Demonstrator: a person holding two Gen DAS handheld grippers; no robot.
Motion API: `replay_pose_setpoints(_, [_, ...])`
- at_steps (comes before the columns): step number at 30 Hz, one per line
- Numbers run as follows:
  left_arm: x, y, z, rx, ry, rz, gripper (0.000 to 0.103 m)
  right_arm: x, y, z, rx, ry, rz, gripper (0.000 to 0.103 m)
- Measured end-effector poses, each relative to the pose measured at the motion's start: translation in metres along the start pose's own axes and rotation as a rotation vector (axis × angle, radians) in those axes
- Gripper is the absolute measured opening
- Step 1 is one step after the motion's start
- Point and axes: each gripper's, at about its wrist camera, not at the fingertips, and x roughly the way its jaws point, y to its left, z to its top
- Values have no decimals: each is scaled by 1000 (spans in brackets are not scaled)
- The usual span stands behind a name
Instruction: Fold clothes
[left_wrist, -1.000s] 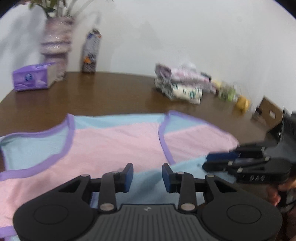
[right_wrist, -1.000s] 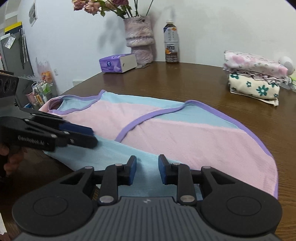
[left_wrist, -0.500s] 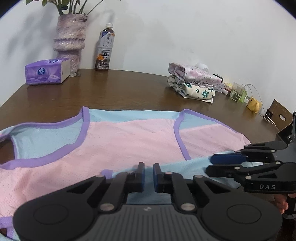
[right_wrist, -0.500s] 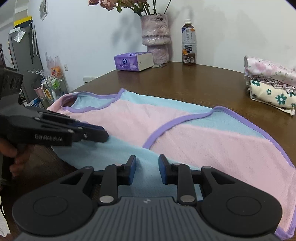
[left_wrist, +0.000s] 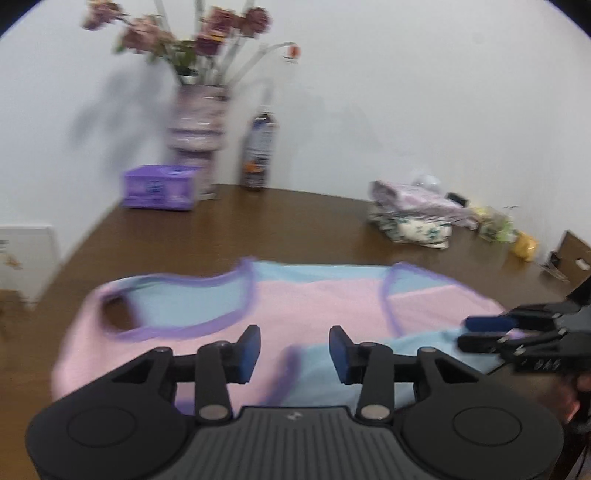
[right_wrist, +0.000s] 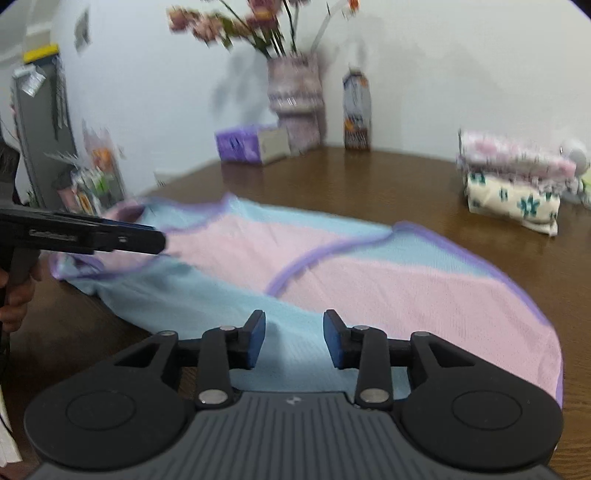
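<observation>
A pink and light-blue sleeveless top with purple trim (left_wrist: 314, 299) lies on the brown table (left_wrist: 295, 225), with its near blue edge partly folded over. It also shows in the right wrist view (right_wrist: 351, 266). My left gripper (left_wrist: 294, 352) is open and empty, raised above the top's near edge. My right gripper (right_wrist: 294, 341) is open and empty over the blue part. The right gripper shows at the right of the left wrist view (left_wrist: 491, 330). The left gripper shows at the left of the right wrist view (right_wrist: 140, 238).
At the back of the table stand a vase of flowers (left_wrist: 195, 118), a drink bottle (left_wrist: 258, 155) and a purple tissue box (left_wrist: 159, 186). A stack of folded clothes (left_wrist: 417, 214) lies at the back right, with small items (left_wrist: 524, 245) beyond it.
My left gripper closed half a second ago and has now opened wide and lifted; the view is blurred from motion. My right gripper has stayed open and also risen slightly.
</observation>
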Motion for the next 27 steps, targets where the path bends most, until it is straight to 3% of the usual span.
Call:
replay_pose_setpoints(3, [-26, 17, -14, 7, 22, 79, 43, -6, 6, 1, -16, -5, 16, 42])
replay_pose_setpoints(8, [-55, 25, -34, 101, 62, 178, 53, 2, 18, -3, -23, 39, 34, 44])
replay_pose_setpoints(15, [-50, 41, -56, 226, 134, 328, 56, 1, 44, -5, -93, 30, 7, 52])
replay_pose_setpoints(27, [-27, 43, -46, 453, 194, 239, 58, -3, 42, -8, -88, 35, -118, 57])
